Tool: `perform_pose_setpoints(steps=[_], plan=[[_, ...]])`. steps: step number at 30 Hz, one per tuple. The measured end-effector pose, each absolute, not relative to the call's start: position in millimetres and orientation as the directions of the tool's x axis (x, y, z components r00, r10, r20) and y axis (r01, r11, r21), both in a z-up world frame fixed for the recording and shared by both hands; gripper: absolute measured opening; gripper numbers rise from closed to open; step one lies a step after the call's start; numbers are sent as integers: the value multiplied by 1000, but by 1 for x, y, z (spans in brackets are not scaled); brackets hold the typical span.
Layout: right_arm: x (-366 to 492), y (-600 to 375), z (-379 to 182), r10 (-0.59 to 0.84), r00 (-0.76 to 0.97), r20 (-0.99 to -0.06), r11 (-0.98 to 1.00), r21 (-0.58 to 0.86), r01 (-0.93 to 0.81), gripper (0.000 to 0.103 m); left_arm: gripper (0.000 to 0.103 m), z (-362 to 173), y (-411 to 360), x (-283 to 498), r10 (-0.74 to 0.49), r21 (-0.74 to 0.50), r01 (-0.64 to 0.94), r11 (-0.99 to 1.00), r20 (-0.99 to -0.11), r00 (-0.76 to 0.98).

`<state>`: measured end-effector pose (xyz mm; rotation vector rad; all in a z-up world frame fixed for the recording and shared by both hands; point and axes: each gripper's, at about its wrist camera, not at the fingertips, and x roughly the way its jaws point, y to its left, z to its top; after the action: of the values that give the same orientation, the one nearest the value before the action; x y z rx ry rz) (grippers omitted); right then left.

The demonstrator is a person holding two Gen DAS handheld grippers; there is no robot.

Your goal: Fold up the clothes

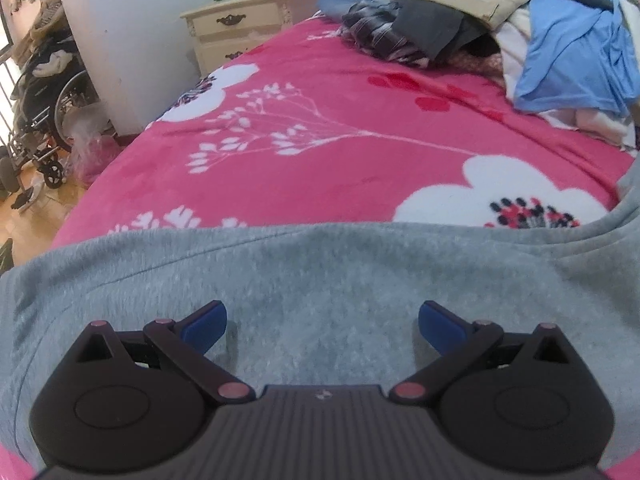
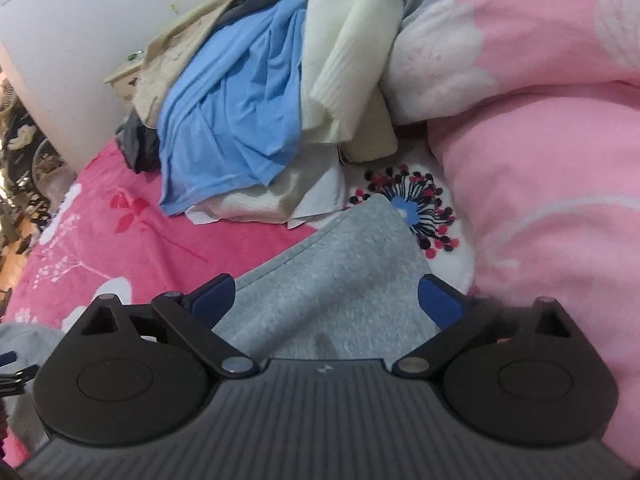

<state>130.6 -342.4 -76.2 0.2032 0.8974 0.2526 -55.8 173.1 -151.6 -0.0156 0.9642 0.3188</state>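
Now both of your tools hang over a grey sweatshirt point(image 1: 320, 280) spread on the pink floral blanket point(image 1: 340, 120), and neither one grips cloth. Your left gripper point(image 1: 322, 326) stands with its blue pads point(image 1: 204, 326) spread as wide as they go, bare fleece showing between them. Your right gripper point(image 2: 326, 304) is likewise spread, its fingers either side of a pointed grey corner point(image 2: 380, 208) that reaches toward the flower print.

Judging by the flat lie of the garment, the step in hand is taking hold of an edge for the next fold. Bring each tool to a hem rather than the middle of the panel: the fleece looks thick and soft, so a bite at the border should lift one clean layer, while a bite mid-panel would likely bunch it. Close the two grippers level with each other so the fold line runs straight.

For room, the far hem point(image 1: 248, 236) lies clear in the left view, with open blanket beyond it up to the pile of unfolded clothes point(image 1: 500, 28). On your right the space is tighter: the blue shirt point(image 2: 236, 112) and the cream knit point(image 2: 352, 48) sit just beyond the grey corner, and the pale pink duvet point(image 2: 540, 160) bulges close beside the right finger. Carry the fold toward the open blanket, not toward the heap.
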Motion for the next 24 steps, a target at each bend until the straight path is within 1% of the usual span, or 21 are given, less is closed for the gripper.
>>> perform_pose_setpoints(steps=[3,6,8,10,12,14,18,19,20,21,23,24], plan=[[112,-342,-63,379,555,-741,925,310,-218,97,103,-159,174,-56,279,147,-281,948,-810,516],[89,-321,-57,403,481,-779,907,270,-323,92,103,-166,177,-56,286,147,-299,943,-817,501],[75,-300,-57,389,411,-824,895,232,-381,80,103,-170,180,-56,283,136,-313,940,-824,492],[63,-277,-63,383,332,-862,874,222,-432,73,103,-172,183,-55,277,123,-323,938,-828,488],[47,-252,-76,378,248,-892,836,214,-505,71,103,-172,185,-54,277,120,-328,937,-826,490],[29,-227,-94,319,209,-924,788,136,-601,70,103,-171,186,-54,279,117,-335,935,-826,490],[5,-195,-148,134,226,-965,676,-78,-733,70,103,-171,186,-54,279,115,-334,935,-822,496],[0,-193,-163,85,241,-967,648,-130,-751,65,103,-170,186,-55,280,117,-333,936,-821,498],[-2,-193,-170,62,255,-965,625,-162,-764,52,103,-170,187,-56,282,118,-333,936,-818,501],[-5,-194,-175,48,268,-962,603,-186,-776,49,103,-171,187,-57,283,120,-333,935,-816,504],[1,-199,-162,53,289,-956,628,-193,-754,11,103,-172,189,-59,288,121,-338,933,-814,504],[5,-202,-154,57,299,-952,645,-194,-739,11,103,-173,191,-60,291,121,-342,932,-813,504]])
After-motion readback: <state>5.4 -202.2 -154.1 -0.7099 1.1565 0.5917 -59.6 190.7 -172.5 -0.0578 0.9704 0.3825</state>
